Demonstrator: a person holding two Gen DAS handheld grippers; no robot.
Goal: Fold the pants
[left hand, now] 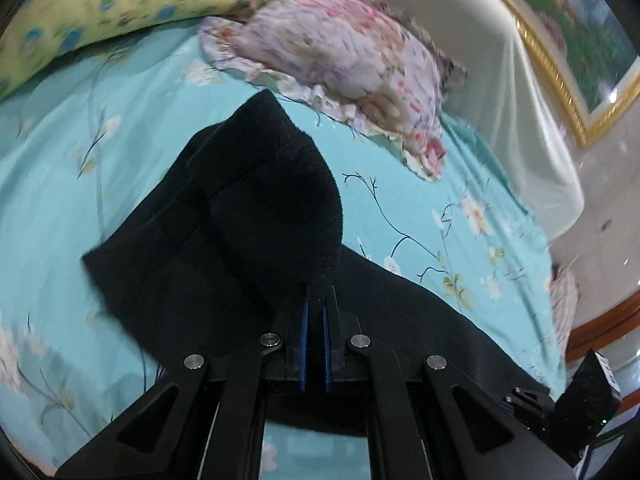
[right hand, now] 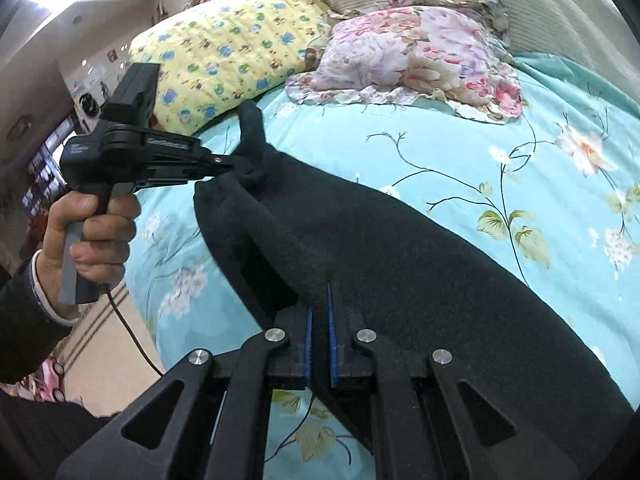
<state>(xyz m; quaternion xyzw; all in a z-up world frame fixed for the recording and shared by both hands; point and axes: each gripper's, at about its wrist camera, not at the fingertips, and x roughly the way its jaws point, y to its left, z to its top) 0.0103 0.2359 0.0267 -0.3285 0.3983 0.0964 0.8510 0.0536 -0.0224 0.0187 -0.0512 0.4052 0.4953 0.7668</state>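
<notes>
Fingers of both grippers are clenched on black fleece pants lying across a turquoise floral bed sheet. Left gripper pinches one end, lifted; right gripper pins an edge nearer, prob. to carry a fold over.

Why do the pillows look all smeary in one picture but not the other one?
Left wrist view: the yellow pillow and pink pillow are streaked with motion blur, while the left gripper and the pants it pinches look sharper. Right wrist view: both pillows are crisp, glare shines top left, and the fisheye lens bends the bed into a curve.
</notes>
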